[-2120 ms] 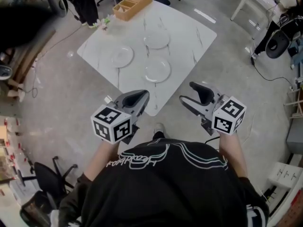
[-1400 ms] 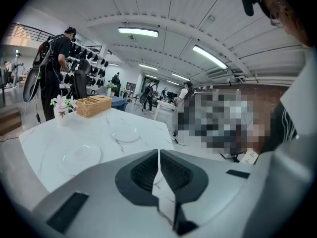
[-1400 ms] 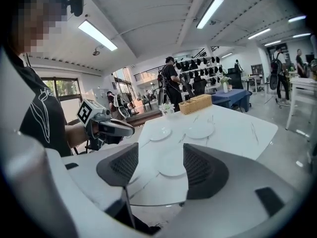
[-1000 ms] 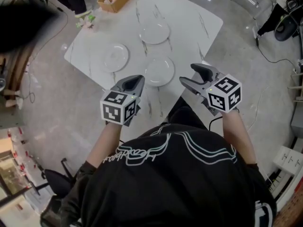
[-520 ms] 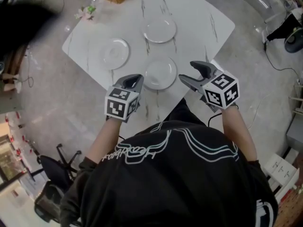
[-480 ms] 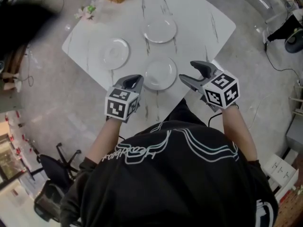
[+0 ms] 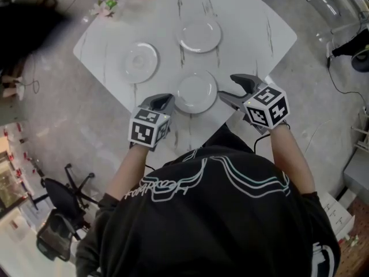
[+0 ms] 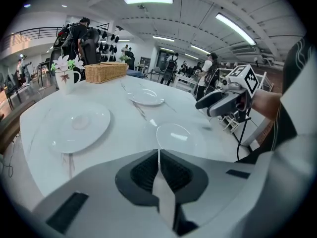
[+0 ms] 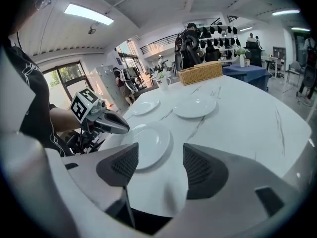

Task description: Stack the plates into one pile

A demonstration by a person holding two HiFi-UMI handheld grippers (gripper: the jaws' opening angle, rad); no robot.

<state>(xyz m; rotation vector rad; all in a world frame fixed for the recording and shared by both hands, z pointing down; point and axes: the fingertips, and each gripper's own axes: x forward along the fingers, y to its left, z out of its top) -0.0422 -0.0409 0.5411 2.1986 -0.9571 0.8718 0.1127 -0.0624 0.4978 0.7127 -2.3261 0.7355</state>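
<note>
The plate (image 7: 196, 92) lies between the wide-gaping right gripper (image 7: 227, 88), likely poised to pinch its rim, and the closed, empty left gripper (image 7: 163, 99).

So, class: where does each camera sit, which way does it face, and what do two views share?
Head view: on the head, facing steeply down at the marble-look table; shows torso, forearms, left gripper, right gripper.
Left gripper view: over its shut jaws, across the table.
Right gripper view: between its open jaws, across the table.
Shared by all: the nearest plate.

plates (image 7: 196, 92) well apart, bare table (image 7: 248, 33) between | basket (image 8: 105, 72), flower cup (image 8: 67, 78) at far edge
</note>
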